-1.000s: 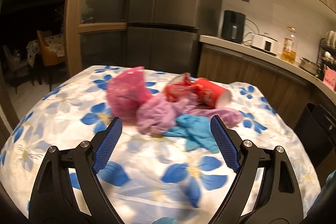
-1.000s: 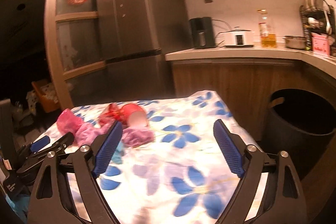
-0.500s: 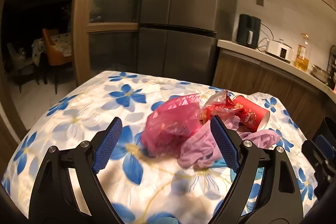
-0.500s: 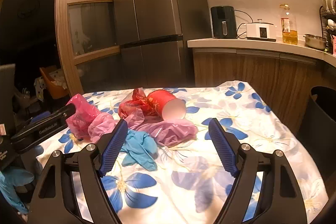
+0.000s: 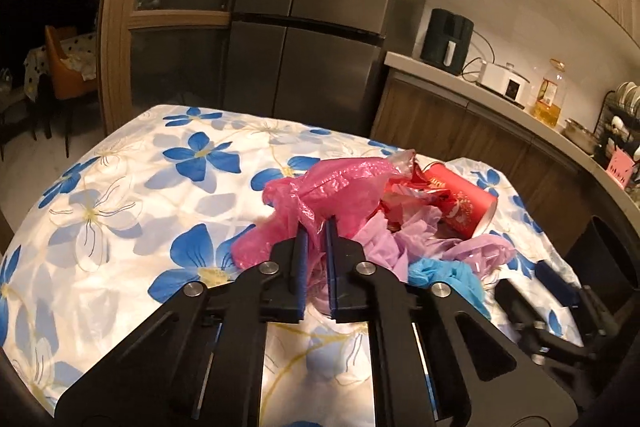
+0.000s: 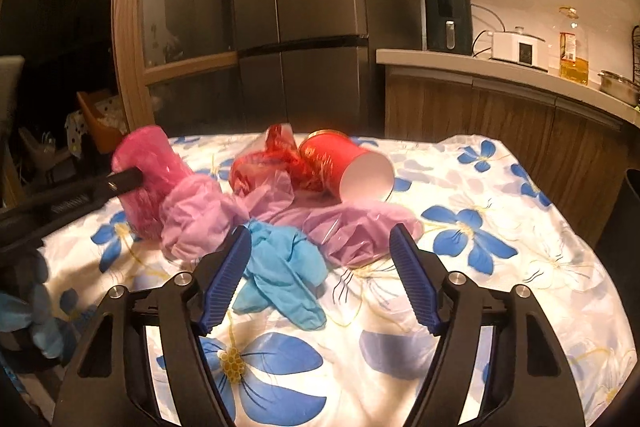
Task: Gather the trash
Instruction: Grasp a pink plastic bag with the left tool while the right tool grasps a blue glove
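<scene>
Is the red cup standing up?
No, the red cup lies on its side on the tablecloth, its white open mouth facing the camera.

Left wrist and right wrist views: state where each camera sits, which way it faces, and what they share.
Left wrist: sits behind the left claw, looks along it across the flowered table toward the fridge; claw shut on the pink plastic bag.
Right wrist: sits behind the right claw, open, facing the blue glove and red paper cup.
Shared: bag, glove, cup, table; each shows the other claw.
</scene>
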Tool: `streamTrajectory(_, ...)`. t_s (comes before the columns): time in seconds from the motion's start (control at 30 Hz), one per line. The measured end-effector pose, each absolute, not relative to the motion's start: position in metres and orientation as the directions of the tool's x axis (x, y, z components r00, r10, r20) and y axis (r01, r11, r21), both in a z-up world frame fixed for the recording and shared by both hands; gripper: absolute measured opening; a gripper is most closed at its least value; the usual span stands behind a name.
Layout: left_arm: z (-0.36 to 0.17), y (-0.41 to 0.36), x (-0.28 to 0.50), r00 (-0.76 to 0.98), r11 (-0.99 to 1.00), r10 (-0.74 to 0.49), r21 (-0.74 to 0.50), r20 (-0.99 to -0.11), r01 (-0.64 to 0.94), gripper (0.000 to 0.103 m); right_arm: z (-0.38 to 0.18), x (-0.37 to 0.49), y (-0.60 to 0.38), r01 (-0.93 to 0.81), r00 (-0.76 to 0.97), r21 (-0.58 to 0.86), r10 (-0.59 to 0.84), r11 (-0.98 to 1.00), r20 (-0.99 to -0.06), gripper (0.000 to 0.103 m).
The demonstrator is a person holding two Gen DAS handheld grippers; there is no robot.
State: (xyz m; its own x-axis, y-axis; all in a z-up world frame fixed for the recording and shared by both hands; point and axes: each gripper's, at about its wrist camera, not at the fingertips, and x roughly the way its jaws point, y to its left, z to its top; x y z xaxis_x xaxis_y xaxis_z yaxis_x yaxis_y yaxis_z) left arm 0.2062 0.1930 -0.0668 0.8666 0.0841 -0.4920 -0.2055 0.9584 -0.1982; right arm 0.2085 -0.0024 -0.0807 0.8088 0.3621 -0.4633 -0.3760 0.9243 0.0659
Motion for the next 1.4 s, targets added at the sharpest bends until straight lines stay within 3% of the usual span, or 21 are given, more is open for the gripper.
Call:
streamTrajectory(0.43,-0.029,0.183,0.144,0.929,0.938,0.126,-0.265,-0.347,-0.226,0.005,-0.103,0.224,0.01,-0.416,0.737,0.071,0.382,0.906,-0.557,0.059)
streamTrajectory(0.53,-0.028,0.182,0.139,0.929,0.935,0.122,-0.272,-0.351,-0.226,0.005,-0.106,0.225,0.014,-0.436,0.721,0.066,0.392,0.898,-0.571,0.046)
streamTrajectory(0.7,-0.024,0.178,0.132,0.929,0.935,0.124,-0.273,-0.348,-0.227,0.005,-0.11,0.225,0.015,-0.461,0.687,0.096,0.423,0.882,-0.591,0.012)
streamTrajectory(0.8,-0.022,0.176,0.127,0.931,0.936,0.129,-0.268,-0.342,-0.228,0.005,-0.107,0.223,0.009,-0.459,0.687,0.127,0.442,0.879,-0.577,0.005)
streamTrajectory(1.4,-0.001,0.126,0.111,0.946,0.957,0.087,-0.239,-0.312,-0.166,0.005,-0.028,0.17,-0.094,-0.397,0.827,0.146,0.422,0.906,-0.371,0.003)
